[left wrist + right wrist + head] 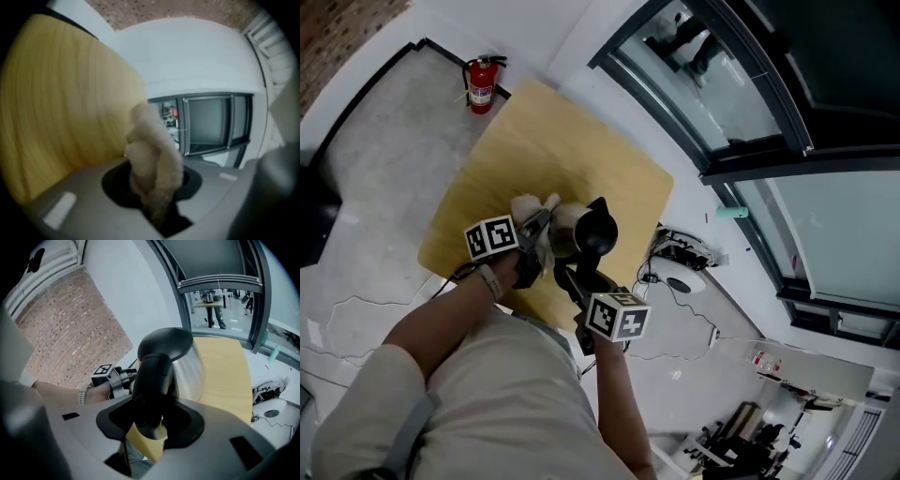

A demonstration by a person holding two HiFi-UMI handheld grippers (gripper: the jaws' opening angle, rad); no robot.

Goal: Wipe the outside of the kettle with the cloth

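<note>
Cloth [152, 154], pale and fluffy, is being pinched between the jaws of the left gripper [536, 225]. These jaws are being pressed nearly together on the cloth's lower end, while the rest of the wad is sticking up beyond them. A kettle [584, 231], with a shiny metal body and a black lid, is being held over the near part of the light wooden table [581, 131], close to its front edge. Whether its base is being rested on the tabletop cannot be told. Its black handle [152, 376] is being clamped by the right gripper [149, 425], whose jaws are being closed narrowly on the handle's lower part from the person's side. In the head view the cloth is being presented at the kettle's left side, just beside the metal wall, though contact is not being shown clearly. Both grippers are being carried in the person's hands, each with its marker cube turned upward. A red fire extinguisher [483, 82] is being seen on the floor beyond the table's far corner, well apart from the kettle.
</note>
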